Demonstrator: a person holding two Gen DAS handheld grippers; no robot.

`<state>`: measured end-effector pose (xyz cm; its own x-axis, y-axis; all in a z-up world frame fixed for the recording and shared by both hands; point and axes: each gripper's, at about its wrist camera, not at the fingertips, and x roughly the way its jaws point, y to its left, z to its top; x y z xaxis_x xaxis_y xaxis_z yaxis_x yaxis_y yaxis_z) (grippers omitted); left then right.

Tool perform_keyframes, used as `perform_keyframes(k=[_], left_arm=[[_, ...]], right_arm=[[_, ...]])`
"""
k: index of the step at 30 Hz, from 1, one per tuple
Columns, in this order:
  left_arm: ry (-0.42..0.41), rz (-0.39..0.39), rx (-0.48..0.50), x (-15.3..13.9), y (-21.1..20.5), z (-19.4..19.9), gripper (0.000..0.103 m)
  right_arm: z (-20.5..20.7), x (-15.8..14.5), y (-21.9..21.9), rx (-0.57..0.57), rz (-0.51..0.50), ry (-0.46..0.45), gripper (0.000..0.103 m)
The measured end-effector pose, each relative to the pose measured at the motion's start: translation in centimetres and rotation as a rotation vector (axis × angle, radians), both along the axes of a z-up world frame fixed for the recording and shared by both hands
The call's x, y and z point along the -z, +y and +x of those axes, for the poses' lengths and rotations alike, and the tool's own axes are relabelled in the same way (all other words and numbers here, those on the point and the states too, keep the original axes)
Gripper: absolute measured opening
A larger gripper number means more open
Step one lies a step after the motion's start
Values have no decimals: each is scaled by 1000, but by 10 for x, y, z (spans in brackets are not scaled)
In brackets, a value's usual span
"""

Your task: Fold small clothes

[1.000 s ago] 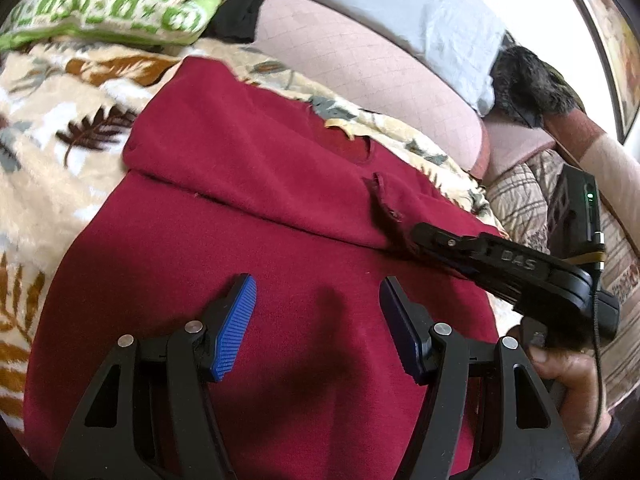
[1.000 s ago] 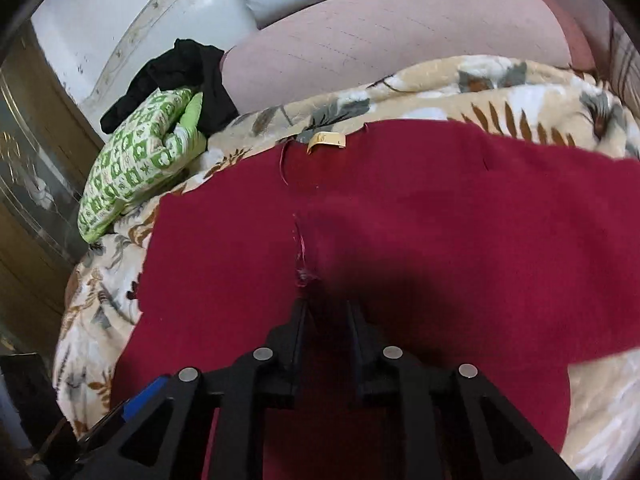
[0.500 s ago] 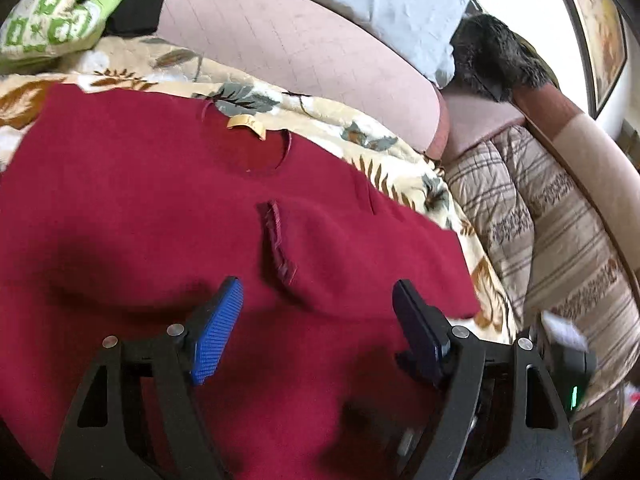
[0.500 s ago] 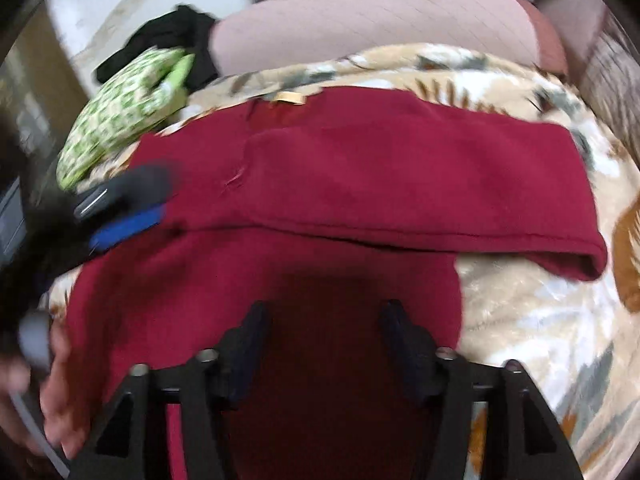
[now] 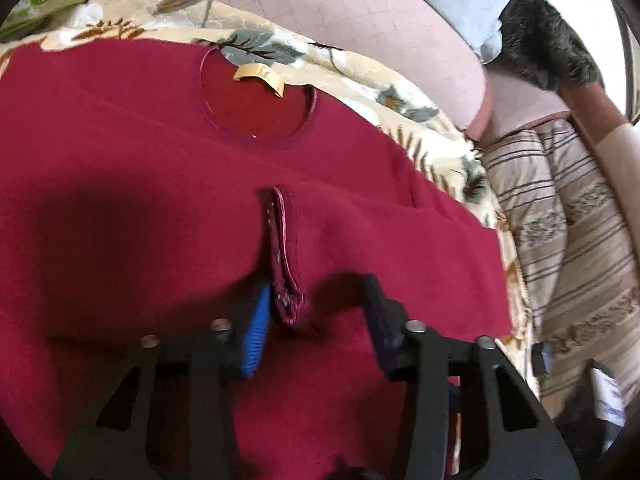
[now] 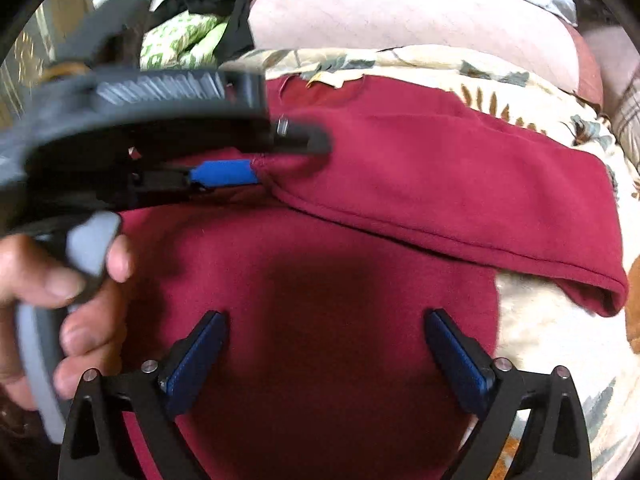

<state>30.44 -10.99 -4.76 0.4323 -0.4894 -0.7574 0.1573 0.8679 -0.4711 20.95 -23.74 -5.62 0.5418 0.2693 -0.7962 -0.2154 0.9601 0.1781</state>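
A dark red sweater (image 5: 132, 184) lies flat on a leaf-patterned blanket, neck hole and tan label (image 5: 260, 76) at the far side. Both sleeves are folded across the chest; the right sleeve (image 6: 460, 184) lies crosswise and its cuff (image 5: 284, 264) stands up at the middle. My left gripper (image 5: 316, 312) is open with the cuff between its fingers, next to the blue left pad (image 5: 256, 332). In the right wrist view the left gripper (image 6: 276, 152) shows at the sleeve end. My right gripper (image 6: 324, 356) is open and empty above the sweater's lower body.
The leaf-patterned blanket (image 5: 360, 60) covers a sofa with a pink backrest (image 5: 340, 4). A green patterned pillow (image 6: 180, 40) and black cloth sit at the far left. A striped cushion (image 5: 560, 216) lies to the right. A dark furry item (image 5: 548, 24) rests on the armrest.
My right gripper let go of the sleeve cuff, opened and pulled back over the sweater's body. My left gripper moved right and forward until the cuff sits between its open fingers.
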Motion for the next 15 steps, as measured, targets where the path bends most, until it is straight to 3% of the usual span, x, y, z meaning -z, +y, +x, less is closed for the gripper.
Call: perform_keyframes(k=[2, 5, 8, 11, 15], left_arm=[[-10, 32, 3, -5, -5, -2, 7], [-67, 53, -2, -20, -7, -16, 7], [-185, 98, 31, -48, -7, -34, 7], [-272, 124, 22, -73, 6, -32, 7], [-314, 128, -72, -96, 45, -14, 7]], right_arm=[[-2, -4, -7, 31, 3, -10, 90], [-5, -10, -24, 83, 37, -17, 90], [-5, -14, -34, 111, 98, -2, 89], [-5, -13, -32, 133, 98, 24, 90], [-6, -9, -18, 107, 33, 28, 91]])
